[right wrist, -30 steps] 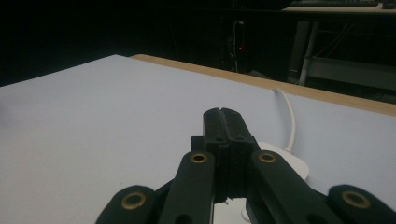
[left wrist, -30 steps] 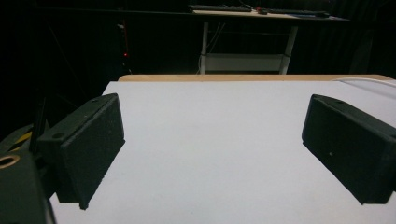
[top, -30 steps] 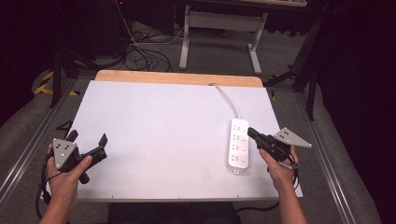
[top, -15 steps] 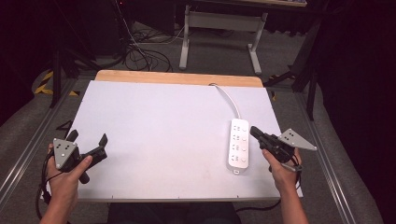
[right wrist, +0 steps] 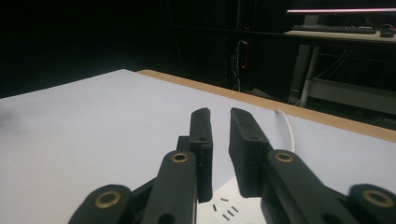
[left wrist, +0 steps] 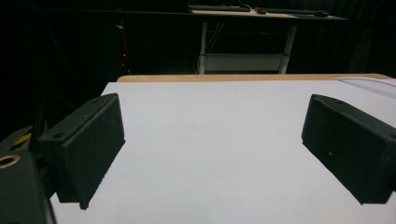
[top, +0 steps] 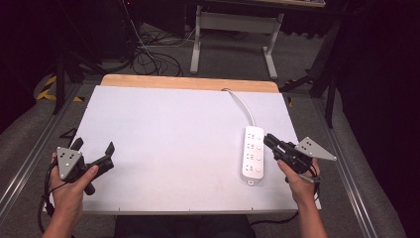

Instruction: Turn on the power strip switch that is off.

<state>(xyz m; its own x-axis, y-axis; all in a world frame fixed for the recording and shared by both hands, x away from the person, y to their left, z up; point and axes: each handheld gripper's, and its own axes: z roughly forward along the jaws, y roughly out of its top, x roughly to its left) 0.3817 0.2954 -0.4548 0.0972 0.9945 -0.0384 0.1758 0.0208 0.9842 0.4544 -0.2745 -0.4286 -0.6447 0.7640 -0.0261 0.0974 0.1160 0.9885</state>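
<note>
Covering most of the wooden table (top: 188, 82), the white sheet (top: 173, 134) offers open working room – the white plastic power strip (top: 252, 153) lies near its right edge, probably rigid, light and smooth; grip across its narrow sides – its stiff white cable (top: 242, 105) may resist. Right gripper (top: 270, 141) just beside it, jaws narrowly parted, just opening, nothing between; left gripper (top: 94, 148) spread wide, empty

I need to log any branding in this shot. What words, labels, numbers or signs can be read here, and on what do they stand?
None can be read.
The white power strip shows socket slots and no legible print at this size.
The white table top bears no print.
The grey plates on the left gripper and the right gripper show holes and no writing.
</note>
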